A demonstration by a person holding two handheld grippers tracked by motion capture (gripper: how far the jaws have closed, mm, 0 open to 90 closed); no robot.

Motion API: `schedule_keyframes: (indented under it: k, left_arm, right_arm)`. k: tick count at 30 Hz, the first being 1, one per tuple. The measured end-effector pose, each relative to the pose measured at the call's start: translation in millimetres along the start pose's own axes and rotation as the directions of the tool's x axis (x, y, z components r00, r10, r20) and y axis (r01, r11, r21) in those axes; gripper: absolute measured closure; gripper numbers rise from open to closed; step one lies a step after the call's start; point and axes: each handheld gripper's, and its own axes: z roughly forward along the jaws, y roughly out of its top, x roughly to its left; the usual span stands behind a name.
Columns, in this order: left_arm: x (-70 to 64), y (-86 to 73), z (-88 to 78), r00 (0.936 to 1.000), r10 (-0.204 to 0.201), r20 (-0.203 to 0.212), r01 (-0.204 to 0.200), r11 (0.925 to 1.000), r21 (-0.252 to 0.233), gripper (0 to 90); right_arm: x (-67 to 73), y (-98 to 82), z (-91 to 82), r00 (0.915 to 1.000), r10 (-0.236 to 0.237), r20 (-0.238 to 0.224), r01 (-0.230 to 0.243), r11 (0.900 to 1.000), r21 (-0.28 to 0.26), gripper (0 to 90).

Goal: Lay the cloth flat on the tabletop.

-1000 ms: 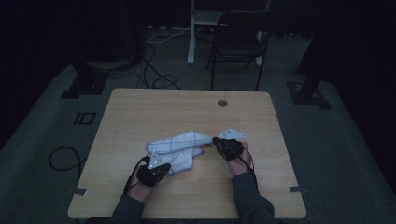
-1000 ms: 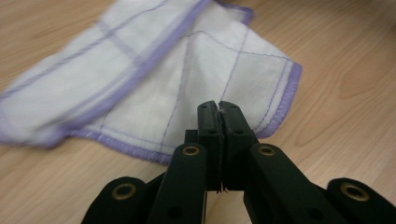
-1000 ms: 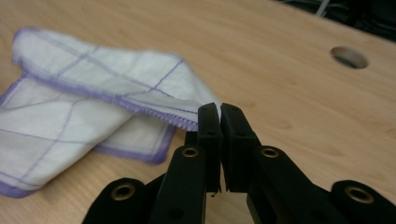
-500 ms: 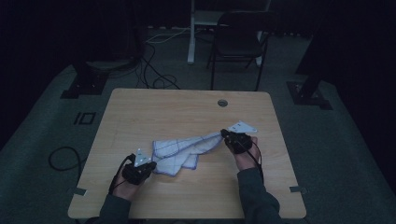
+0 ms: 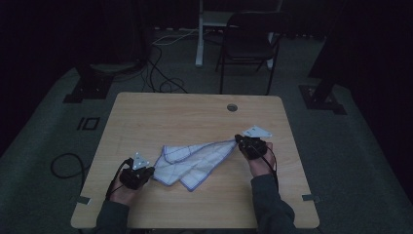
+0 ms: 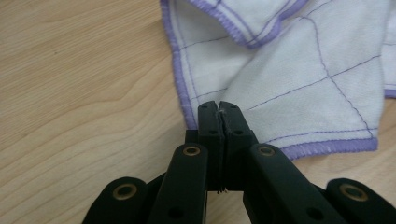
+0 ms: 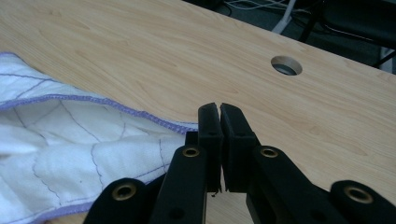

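Since the earlier frames the two hands have drawn apart, the left gripper point(image 5: 146, 171) sliding toward the left front of the table point(image 5: 160, 109) and the right gripper point(image 5: 242, 142) out to the right, so the cloth point(image 5: 192, 158), which lay bunched between them, is now pulled out into a long slanted shape.

The high view shows the whole cloth lying on the wooden table between the two grippers, its lower left corner at the left gripper and its upper right tip at the right one. The left gripper point(image 6: 219, 108) view shows up close what the high view cannot: the jaws are pressed together with the hemmed edge of the cloth point(image 6: 289, 79) pinched between them. In the right gripper point(image 7: 219, 109) view the jaws are likewise closed, gripping the corner of the cloth point(image 7: 70, 144), with a round cable hole point(image 7: 286, 65) in the tabletop beyond.

The cloth is white with thin purple grid lines and a purple stitched border, and one layer is folded over another near the left gripper.
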Motion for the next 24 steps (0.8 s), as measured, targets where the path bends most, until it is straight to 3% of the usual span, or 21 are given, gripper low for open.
schedule_keyframes:
  k: [6, 8, 13, 20, 24]
  left_arm:
    - [3.8, 2.6, 4.3, 0.9999, -0.011, -0.008, 0.011, 0.9999, 0.006, 89.0]
    - [3.2, 3.8, 4.9, 0.9999, -0.008, -0.013, 0.008, 1.0, 0.003, 88.7]
    - [2.2, 4.9, 5.2, 0.9998, -0.011, -0.016, 0.011, 0.9999, -0.004, 88.1]
    - [1.0, 7.6, 5.6, 0.9997, -0.016, -0.018, 0.016, 0.9997, -0.019, 88.1]
    - [1.4, 9.0, 5.7, 0.9998, -0.014, -0.014, 0.014, 0.9998, -0.017, 88.2]
  right_arm:
    - [0.2, -2.1, 6.9, 1.0, 0.001, 0.003, -0.001, 1.0, 0.028, 88.1]
    - [2.7, -2.0, 7.7, 0.9998, -0.009, -0.02, 0.01, 0.999, 0.044, 81.3]
    - [5.9, -1.7, 2.9, 0.9999, -0.001, -0.015, 0.001, 0.999, 0.034, 73.2]
    - [46.4, -18.9, 2.7, 0.9912, -0.043, -0.125, 0.049, 0.998, 0.041, 71.4]
    - [75.4, -34.0, 7.8, 0.9766, -0.067, -0.204, 0.078, 0.996, 0.045, 72.6]
